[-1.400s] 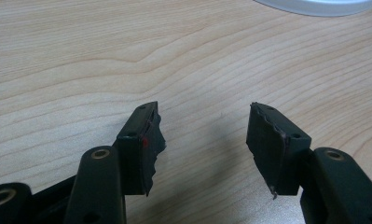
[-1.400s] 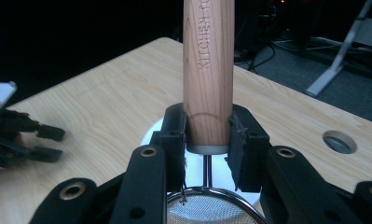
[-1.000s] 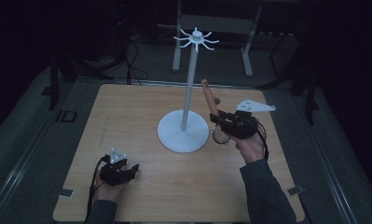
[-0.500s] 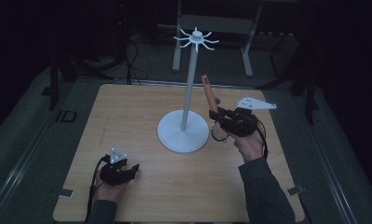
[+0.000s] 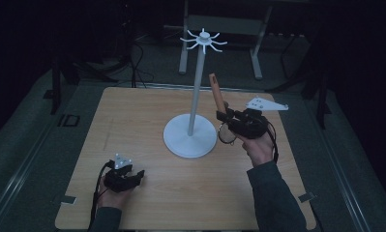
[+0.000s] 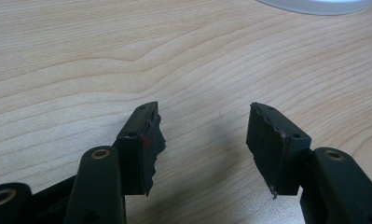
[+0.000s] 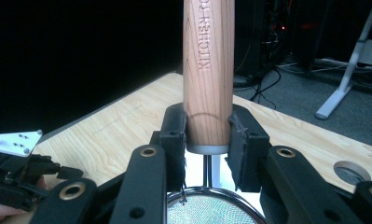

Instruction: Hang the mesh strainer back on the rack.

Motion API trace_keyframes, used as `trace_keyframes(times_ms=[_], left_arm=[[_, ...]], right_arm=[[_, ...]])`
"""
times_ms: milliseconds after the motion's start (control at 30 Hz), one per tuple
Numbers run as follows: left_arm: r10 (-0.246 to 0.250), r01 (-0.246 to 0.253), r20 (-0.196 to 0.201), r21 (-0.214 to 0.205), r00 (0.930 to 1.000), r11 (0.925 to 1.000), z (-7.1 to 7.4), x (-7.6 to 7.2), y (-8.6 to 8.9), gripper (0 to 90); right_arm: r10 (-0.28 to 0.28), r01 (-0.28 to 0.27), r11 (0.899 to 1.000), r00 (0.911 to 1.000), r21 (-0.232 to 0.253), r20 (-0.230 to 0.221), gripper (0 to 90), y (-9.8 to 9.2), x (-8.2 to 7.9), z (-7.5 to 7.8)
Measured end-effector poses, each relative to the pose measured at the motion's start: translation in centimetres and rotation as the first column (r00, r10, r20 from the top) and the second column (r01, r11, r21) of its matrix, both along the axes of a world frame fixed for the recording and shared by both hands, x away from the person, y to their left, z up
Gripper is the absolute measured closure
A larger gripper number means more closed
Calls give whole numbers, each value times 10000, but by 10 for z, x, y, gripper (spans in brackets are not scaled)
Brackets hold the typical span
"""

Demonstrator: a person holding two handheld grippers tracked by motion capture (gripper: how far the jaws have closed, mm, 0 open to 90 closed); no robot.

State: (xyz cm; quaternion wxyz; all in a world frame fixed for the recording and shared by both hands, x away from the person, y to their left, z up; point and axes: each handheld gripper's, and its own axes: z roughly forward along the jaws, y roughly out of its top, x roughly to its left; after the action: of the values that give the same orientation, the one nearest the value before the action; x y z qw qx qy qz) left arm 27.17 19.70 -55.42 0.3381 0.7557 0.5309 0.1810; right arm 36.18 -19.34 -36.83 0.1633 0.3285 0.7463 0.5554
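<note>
Both jaws of the right gripper (image 7: 207, 135) clamp a strainer's wooden handle (image 7: 208, 70) — mesh (seemingly) below — left gripper (image 6: 202, 140) agape.

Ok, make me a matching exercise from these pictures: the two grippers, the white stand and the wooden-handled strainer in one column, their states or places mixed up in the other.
Things:
1. left gripper
2. right gripper
3. tall white hook stand
4. wooden-handled mesh strainer

States:
A. clamped by its handle, mesh end hanging down
B. upright mid-table
C. open, low over bare wood
D. shut on a handle

Pairs: 1-C, 2-D, 3-B, 4-A
</note>
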Motion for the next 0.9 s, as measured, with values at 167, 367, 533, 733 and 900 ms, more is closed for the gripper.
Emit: trace_keyframes(times_ms=[167,367,533,733,900], left_arm=[[15,-15,10,-26,10000,10000,0,0,0,445],[11,-11,9,-24,10000,10000,0,0,1,445],[-6,6,0,2,10000,10000,0,0,0,445],[-1,1,-5,11,10000,10000,0,0,0,445],[7,-7,-34,4,10000,10000,0,0,0,445]], right_arm=[[129,-129,9999,9999,63,71,698,3,-1,1],[86,-89,9994,9999,320,107,698,2,-1,2],[61,-72,9987,9998,514,213,698,1,-2,6],[120,-142,9979,9993,636,348,698,2,-3,11],[150,-177,9978,9990,639,431,698,3,-3,13]])
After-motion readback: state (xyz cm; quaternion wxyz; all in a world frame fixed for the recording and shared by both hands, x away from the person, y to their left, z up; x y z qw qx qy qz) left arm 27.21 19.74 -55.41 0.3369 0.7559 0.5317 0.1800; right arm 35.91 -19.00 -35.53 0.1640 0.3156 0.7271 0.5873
